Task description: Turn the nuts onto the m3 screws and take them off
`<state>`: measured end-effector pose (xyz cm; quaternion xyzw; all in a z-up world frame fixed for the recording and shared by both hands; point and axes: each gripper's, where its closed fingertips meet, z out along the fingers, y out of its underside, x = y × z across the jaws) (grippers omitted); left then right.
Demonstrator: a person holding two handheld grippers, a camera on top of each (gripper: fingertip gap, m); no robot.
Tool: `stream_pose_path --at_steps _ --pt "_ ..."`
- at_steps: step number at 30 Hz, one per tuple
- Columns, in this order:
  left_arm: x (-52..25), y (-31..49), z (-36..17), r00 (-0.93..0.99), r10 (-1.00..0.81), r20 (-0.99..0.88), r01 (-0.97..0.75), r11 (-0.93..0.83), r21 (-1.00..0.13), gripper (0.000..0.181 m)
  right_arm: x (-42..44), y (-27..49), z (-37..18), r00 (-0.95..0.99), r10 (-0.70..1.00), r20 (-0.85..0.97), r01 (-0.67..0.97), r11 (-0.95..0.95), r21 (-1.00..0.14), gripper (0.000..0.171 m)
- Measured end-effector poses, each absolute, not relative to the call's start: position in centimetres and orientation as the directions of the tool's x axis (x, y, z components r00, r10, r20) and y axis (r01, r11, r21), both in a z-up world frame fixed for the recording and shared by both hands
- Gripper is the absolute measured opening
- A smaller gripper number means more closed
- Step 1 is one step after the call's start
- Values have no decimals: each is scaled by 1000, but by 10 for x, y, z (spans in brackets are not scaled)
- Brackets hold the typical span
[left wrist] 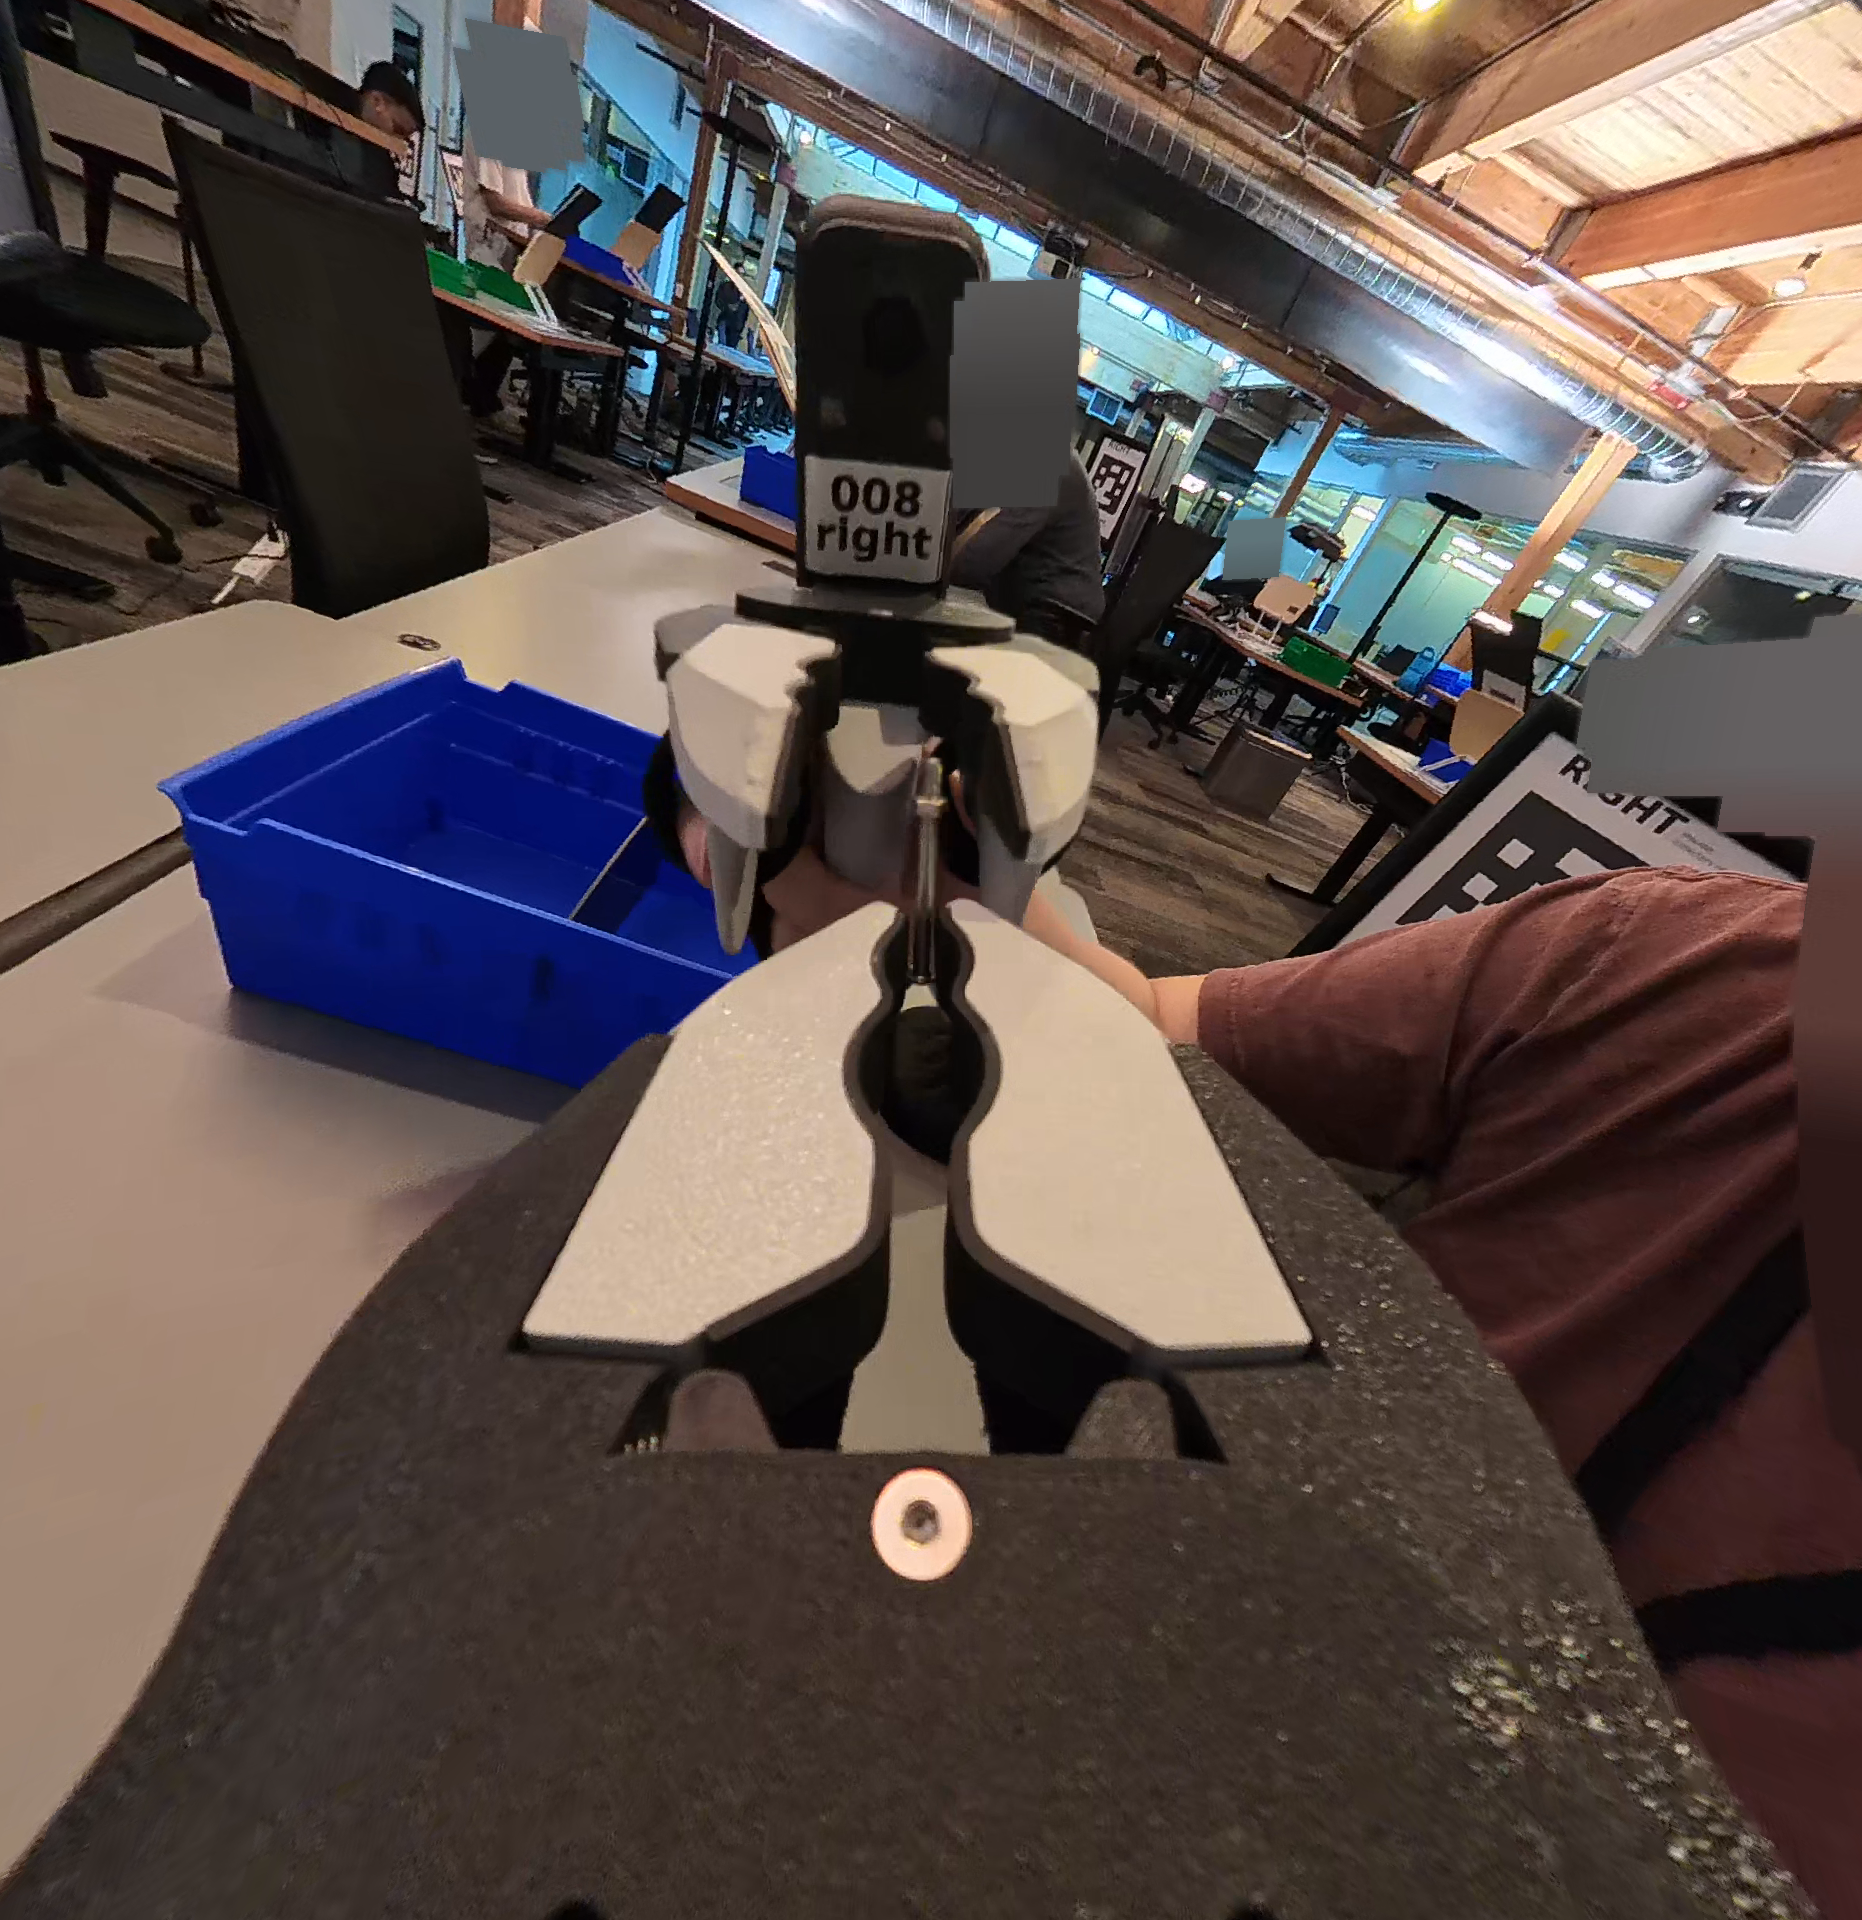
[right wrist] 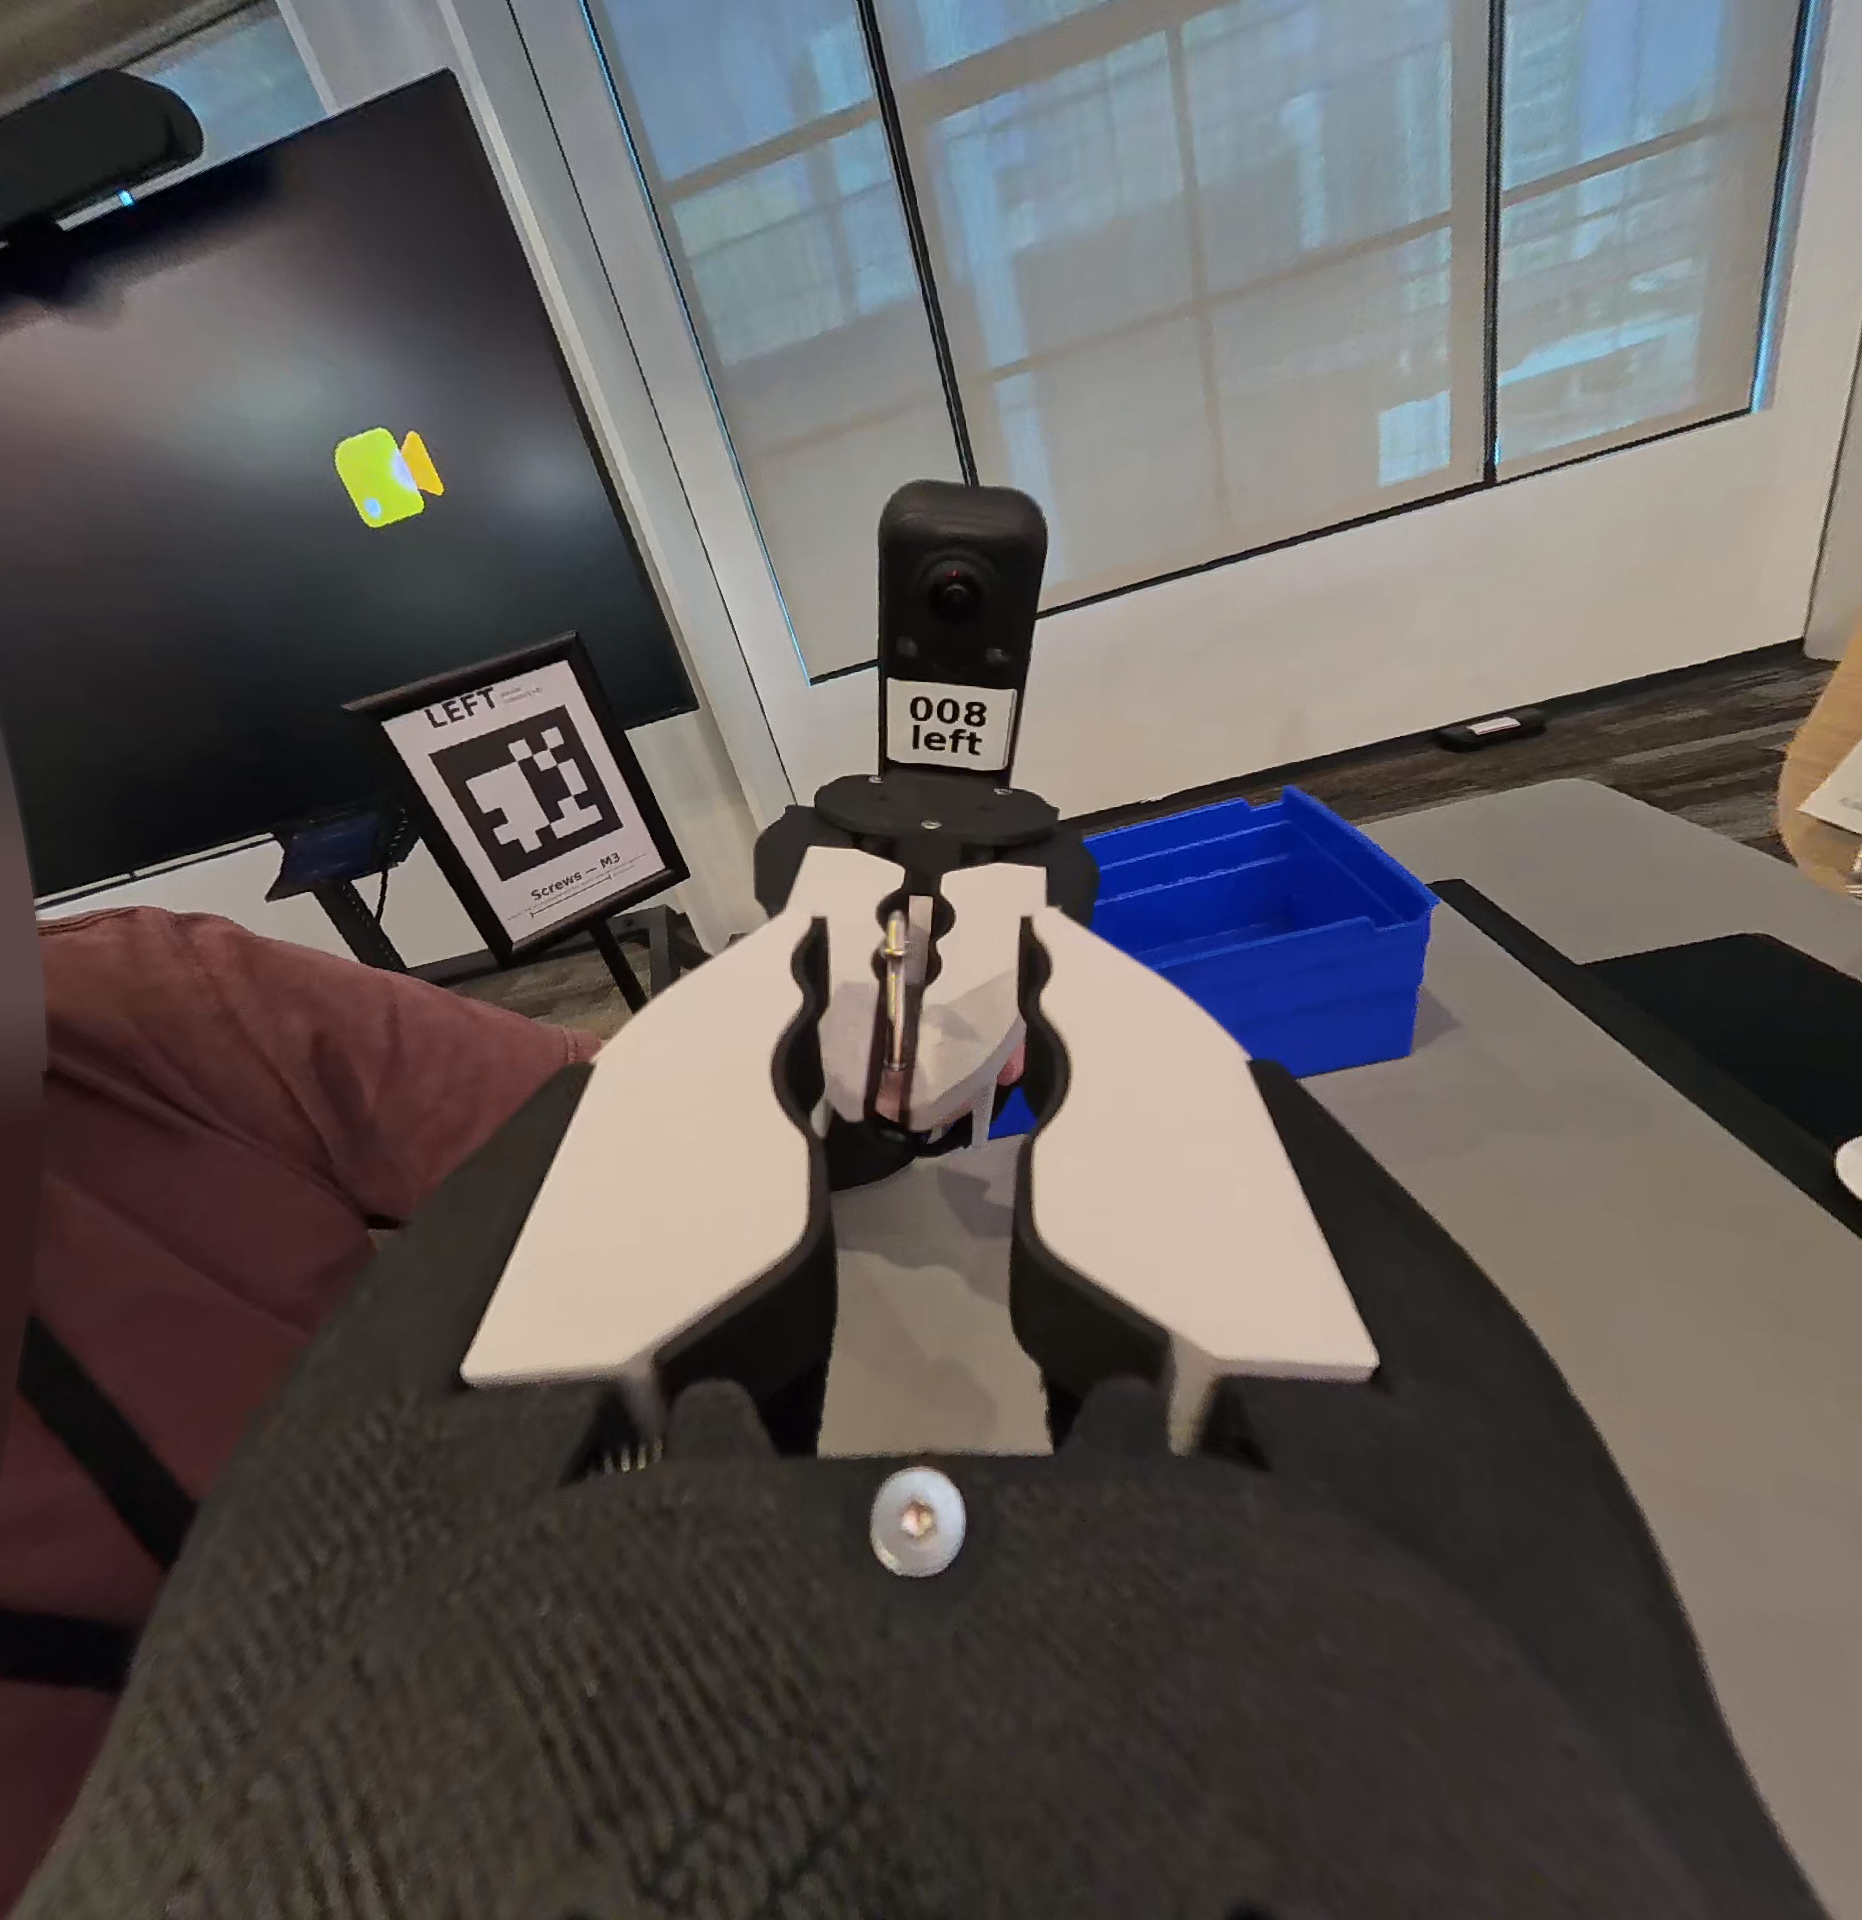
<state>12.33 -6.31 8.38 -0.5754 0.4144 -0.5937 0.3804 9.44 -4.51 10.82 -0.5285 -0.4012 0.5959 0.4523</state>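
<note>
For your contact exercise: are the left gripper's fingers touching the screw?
Touching. The left wrist view shows the left gripper with its fingers closed on the screw.

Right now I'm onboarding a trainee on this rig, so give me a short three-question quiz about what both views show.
1. True or false: the right gripper is clamped on the screw.
2. Which holds the screw? A. left gripper B. right gripper C. neither
3. Fill in: the bin on the table is ___ in colour.
Key: 1 false, it stands open around the screw; 2 A; 3 blue.
</note>
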Motion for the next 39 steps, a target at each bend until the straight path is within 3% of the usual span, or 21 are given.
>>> stream_pose_path --at_steps 8,20,30,33,39 --pt "125 -64 82 -59 -913 403 -29 -402 -915 4 99 -48 113 -88 948 -306 -133 -316 -939 3" --pt "120 -59 69 -16 -896 445 -127 -439 -889 2 91 -45 91 -92 920 -380 -22 -384 -923 2" --pt "121 -62 61 -53 -857 512 -171 -497 -851 2 91 -43 89 -89 927 -363 -25 -367 -930 3" --pt "119 -60 65 -43 -870 490 -145 -480 -865 2 94 -39 97 -47 942 -332 -77 -335 -939 31" --pt "120 -63 67 -11 -912 409 -162 -402 -901 2 85 -43 92 -12 956 -294 -38 -294 -955 32"
